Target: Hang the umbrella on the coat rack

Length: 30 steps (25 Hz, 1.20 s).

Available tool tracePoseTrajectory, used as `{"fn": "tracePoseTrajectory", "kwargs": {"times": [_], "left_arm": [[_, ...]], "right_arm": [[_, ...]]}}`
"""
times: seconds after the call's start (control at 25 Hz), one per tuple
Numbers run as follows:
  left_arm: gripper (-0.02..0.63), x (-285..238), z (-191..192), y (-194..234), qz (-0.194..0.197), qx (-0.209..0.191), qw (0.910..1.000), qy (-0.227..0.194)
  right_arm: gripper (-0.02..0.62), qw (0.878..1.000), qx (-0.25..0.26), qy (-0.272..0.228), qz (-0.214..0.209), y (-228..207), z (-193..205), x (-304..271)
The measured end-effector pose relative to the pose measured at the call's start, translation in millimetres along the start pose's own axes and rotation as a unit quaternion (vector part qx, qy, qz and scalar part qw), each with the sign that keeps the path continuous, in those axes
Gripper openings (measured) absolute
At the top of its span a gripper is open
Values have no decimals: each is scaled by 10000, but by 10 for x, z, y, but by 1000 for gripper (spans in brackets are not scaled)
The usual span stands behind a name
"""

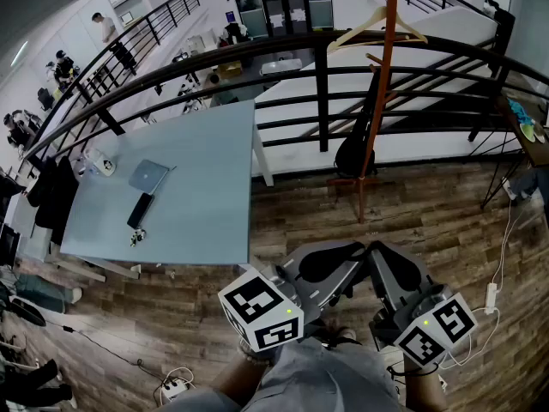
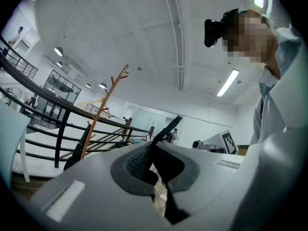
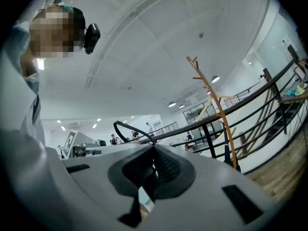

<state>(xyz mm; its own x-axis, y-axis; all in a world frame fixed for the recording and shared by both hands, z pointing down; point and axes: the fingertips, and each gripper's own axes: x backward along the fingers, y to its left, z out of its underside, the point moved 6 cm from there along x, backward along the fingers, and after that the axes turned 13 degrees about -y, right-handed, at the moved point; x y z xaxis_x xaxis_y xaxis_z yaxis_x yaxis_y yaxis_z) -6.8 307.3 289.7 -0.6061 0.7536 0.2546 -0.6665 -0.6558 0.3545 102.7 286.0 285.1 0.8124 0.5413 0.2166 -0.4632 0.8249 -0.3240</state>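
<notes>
Head view: left claw [image 1: 347, 254] and right claw [image 1: 382, 260] rest near me, each pinched on a thin strap [image 2: 168, 126]; I judge the umbrella [image 1: 353, 148] already hangs on the far rack [image 1: 377, 101].

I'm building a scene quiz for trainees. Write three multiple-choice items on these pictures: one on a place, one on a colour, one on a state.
1. The coat rack stands: A on the table; B on the wood floor by the railing; C behind the person.
2. Its pole is: A orange; B white; C blue.
3. The left gripper has its jaws: A wide apart; B closed together; C out of view.

B: its base sits on the planks before the rails. A: the head view shows it orange. B: the pads meet, with a black strap sticking up from between them.
</notes>
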Motion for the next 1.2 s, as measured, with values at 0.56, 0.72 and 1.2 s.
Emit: {"fn": "tracePoseTrajectory", "kwargs": {"times": [0.56,0.72,1.2], "left_arm": [[3,76,-37,119,24,-45,10000,80],[3,89,-43,166,91,-45,9999,103],[3,297,-160,286,470,-92,9986,216]], "right_arm": [[2,9999,49,65,80,67,80,-83],[2,9999,38,82,127,71,113,-123],[2,9991,135,-105,390,296,231,-306]]}}
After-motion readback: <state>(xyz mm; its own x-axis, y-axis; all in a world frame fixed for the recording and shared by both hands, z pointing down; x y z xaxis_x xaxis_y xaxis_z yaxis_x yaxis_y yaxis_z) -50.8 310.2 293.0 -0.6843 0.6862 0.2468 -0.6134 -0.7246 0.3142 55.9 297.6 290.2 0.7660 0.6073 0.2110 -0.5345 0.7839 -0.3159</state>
